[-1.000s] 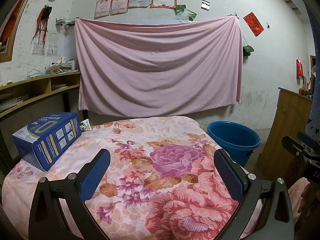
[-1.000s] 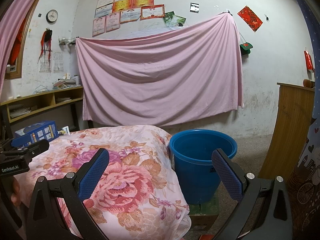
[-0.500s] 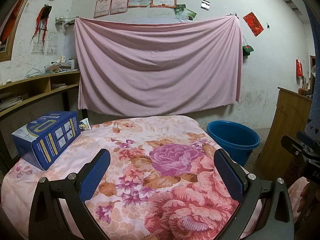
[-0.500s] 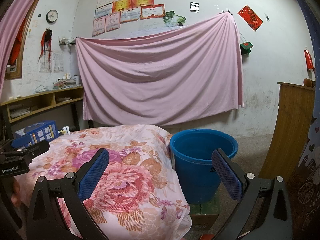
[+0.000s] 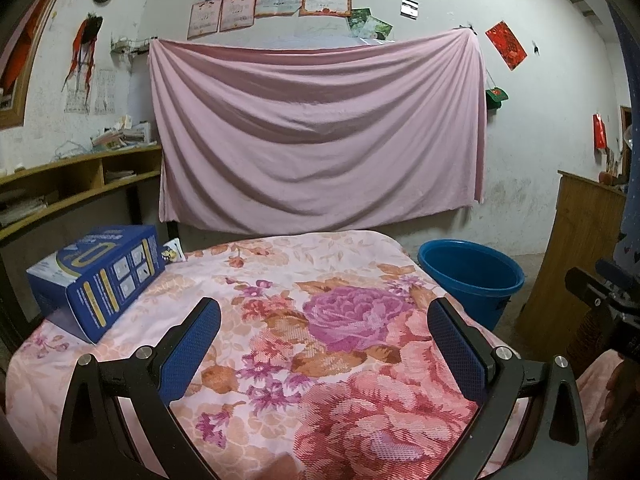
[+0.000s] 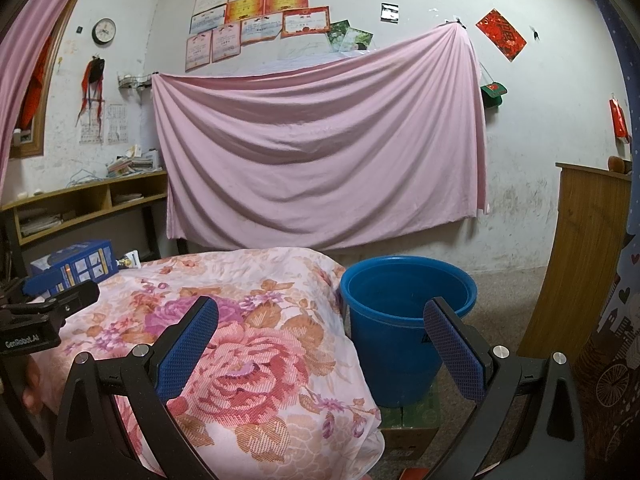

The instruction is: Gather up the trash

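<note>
A blue cardboard box (image 5: 98, 276) lies at the far left of the table covered with a floral cloth (image 5: 320, 320); it also shows in the right wrist view (image 6: 76, 266). A small white packet (image 5: 173, 250) lies just behind it. A blue bucket (image 6: 404, 320) stands on the floor beside the table's right edge and also shows in the left wrist view (image 5: 472, 276). My left gripper (image 5: 324, 344) is open and empty above the cloth. My right gripper (image 6: 320, 340) is open and empty, between the table's right edge and the bucket.
A pink sheet (image 5: 316, 132) hangs on the back wall. Wooden shelves (image 5: 76, 184) run along the left wall. A wooden cabinet (image 6: 588, 248) stands at the right. The bucket rests on a green carton (image 6: 412, 416) on the floor.
The left wrist view has shifted slightly; the box sits a touch lower and further left. Both grippers stay open and nearly still.
</note>
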The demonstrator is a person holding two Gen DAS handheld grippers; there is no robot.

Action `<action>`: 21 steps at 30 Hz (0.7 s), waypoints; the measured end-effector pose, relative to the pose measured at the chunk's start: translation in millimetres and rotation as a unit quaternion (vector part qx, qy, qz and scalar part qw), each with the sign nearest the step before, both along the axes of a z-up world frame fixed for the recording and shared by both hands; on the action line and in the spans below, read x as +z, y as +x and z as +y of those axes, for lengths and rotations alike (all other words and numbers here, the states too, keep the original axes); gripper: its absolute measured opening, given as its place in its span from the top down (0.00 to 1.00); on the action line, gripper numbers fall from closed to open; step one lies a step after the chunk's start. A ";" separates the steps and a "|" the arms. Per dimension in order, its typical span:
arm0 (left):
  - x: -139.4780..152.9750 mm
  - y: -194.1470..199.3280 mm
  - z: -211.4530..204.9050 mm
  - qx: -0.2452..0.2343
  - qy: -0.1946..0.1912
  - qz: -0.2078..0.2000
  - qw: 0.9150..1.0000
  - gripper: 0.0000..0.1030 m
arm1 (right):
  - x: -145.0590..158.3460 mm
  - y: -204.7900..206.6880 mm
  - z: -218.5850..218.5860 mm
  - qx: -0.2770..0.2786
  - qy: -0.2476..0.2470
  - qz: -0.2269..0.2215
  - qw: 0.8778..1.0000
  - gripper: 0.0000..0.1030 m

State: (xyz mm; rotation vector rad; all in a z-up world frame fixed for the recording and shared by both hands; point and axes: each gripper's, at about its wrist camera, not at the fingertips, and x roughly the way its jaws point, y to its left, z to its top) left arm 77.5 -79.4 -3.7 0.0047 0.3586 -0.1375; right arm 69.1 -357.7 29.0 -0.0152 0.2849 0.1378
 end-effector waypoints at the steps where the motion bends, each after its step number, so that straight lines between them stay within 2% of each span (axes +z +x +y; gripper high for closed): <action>1: -1.1 0.0 -0.4 -0.001 0.003 -0.002 1.000 0.02 | 0.0 0.4 0.2 0.000 0.000 0.000 1.000 0.00; 7: -3.8 -1.1 -3.4 0.004 0.012 -0.011 1.000 0.02 | 0.2 -0.3 0.8 0.000 0.000 0.001 1.000 0.00; 21: -7.6 3.6 -2.1 0.009 0.005 -0.004 1.000 0.02 | -3.6 -6.1 7.1 0.005 -0.004 0.004 1.000 0.00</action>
